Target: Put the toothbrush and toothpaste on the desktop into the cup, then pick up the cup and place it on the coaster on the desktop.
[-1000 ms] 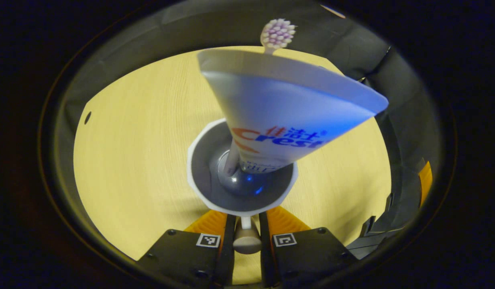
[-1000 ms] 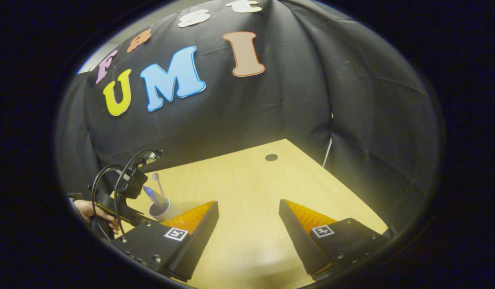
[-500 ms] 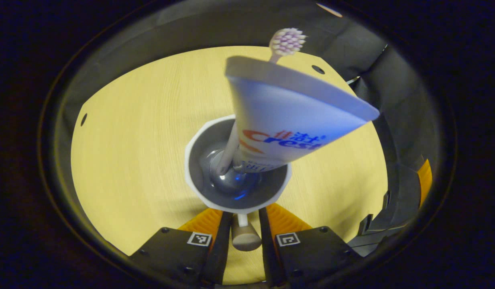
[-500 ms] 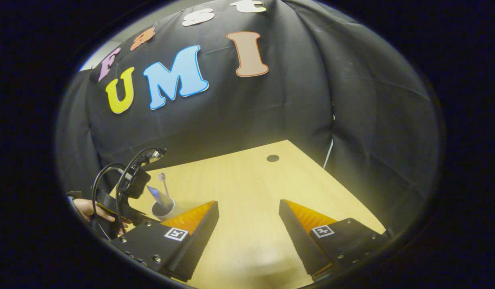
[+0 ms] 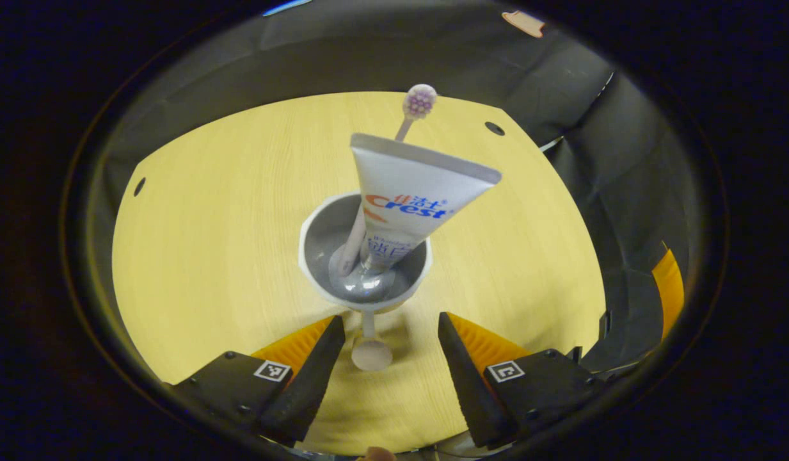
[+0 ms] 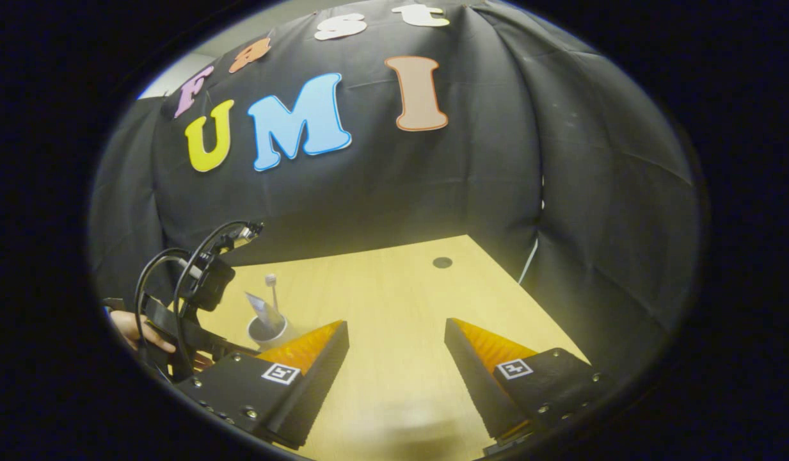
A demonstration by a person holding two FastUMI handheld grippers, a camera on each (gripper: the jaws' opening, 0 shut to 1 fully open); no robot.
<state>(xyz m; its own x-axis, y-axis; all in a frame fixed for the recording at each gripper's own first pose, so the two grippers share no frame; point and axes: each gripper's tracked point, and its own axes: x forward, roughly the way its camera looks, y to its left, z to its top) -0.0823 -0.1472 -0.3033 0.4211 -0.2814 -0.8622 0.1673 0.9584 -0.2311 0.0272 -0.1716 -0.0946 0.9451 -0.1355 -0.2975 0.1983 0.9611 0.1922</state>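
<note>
A white cup (image 5: 308, 256) stands upright on the wooden desktop (image 5: 208, 243). In it lean a white toothpaste tube (image 5: 407, 192) and a toothbrush (image 5: 419, 101), bristle head up. The cup's handle (image 5: 370, 352) points toward my left gripper (image 5: 389, 320), which is open with a finger on either side of the handle, touching neither. No coaster shows under the cup. In the right gripper view my right gripper (image 6: 395, 323) hovers open over the desktop, holding nothing. The cup (image 6: 270, 333) shows small at far left beside the left gripper (image 6: 196, 320) and a hand (image 6: 128, 326).
Small dark holes mark the desktop (image 5: 494, 128) (image 5: 139, 186) (image 6: 441, 262). Black cloth walls close the table's far and right edges. Bare wood lies around the cup and ahead of the right gripper.
My left gripper has opened, let go of the cup's handle and drawn back, so the cup looks smaller. The right gripper has barely shifted.
</note>
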